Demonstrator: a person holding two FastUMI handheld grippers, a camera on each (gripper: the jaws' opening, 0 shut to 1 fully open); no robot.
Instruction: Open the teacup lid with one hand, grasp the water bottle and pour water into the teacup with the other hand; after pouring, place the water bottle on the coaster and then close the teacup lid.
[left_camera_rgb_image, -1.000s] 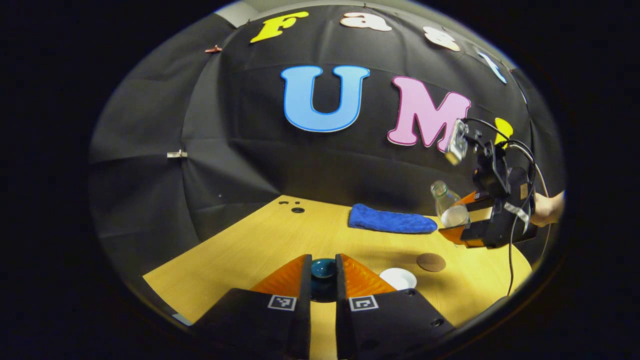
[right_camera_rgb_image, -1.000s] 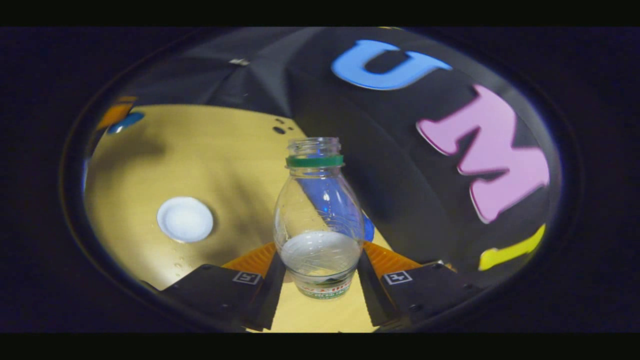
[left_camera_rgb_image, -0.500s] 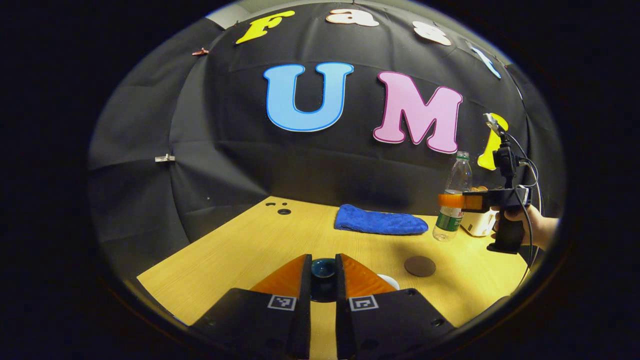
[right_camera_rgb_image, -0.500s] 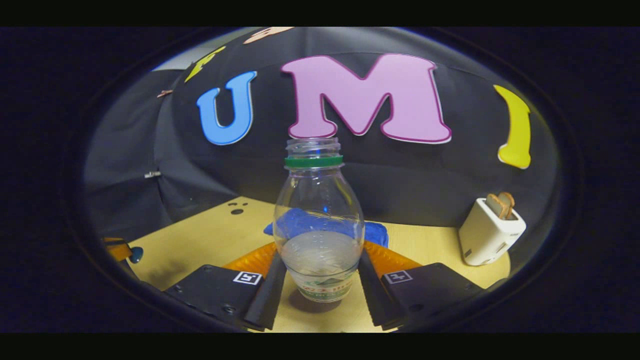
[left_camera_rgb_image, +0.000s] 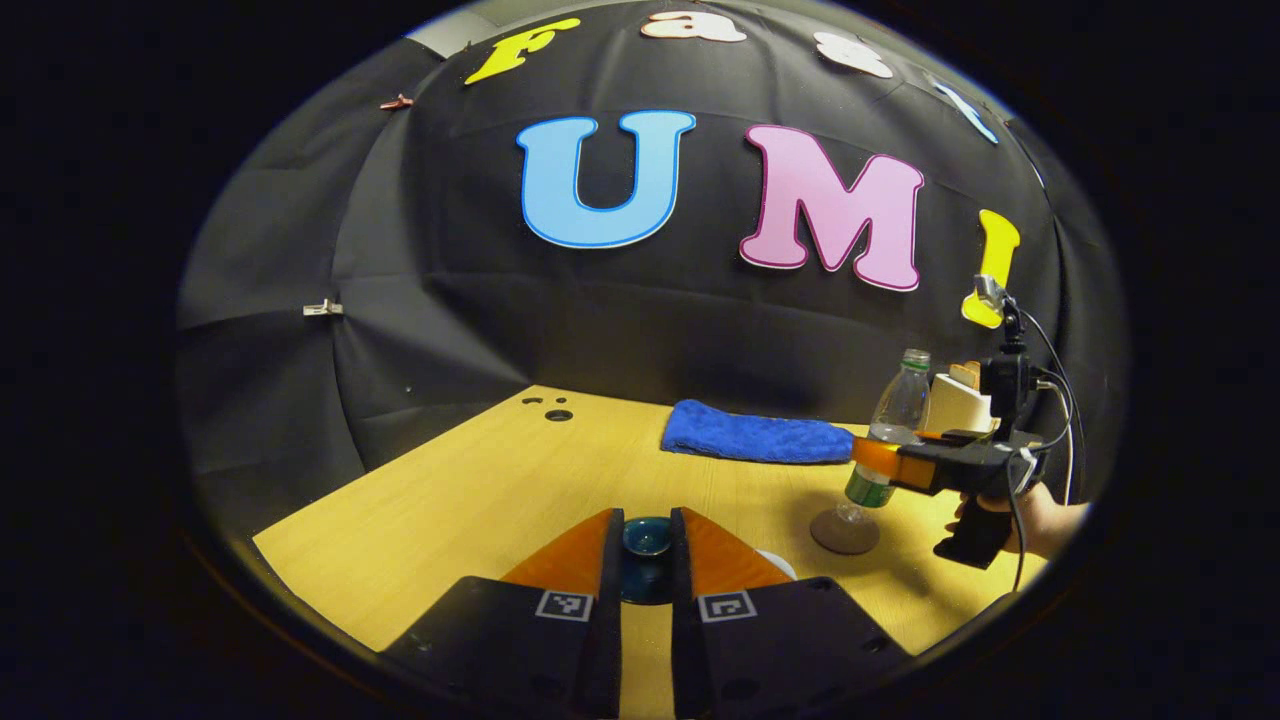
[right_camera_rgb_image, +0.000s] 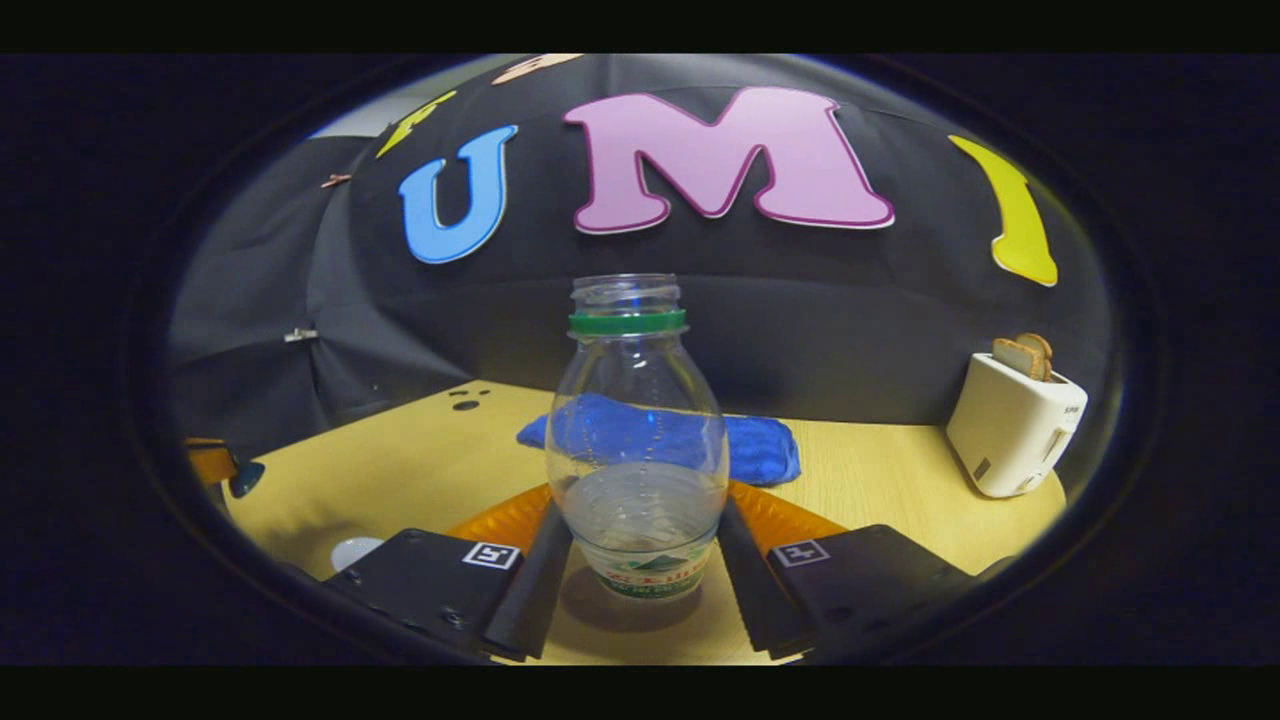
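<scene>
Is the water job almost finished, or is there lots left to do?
Nearly finished. The lid is off, held in the left gripper. The right gripper grips the bottle, upright and standing on or just above the coaster. Whether water went into the teacup cannot be told. Left: let go of the bottle, put the lid back.

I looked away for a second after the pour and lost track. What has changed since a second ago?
The right gripper has swung the clear plastic water bottle from tilted to upright and lowered it onto the round brown coaster, fingers still pressed on it. The left gripper stays shut on the dark teal teacup lid; the blue cloth has not moved.
</scene>
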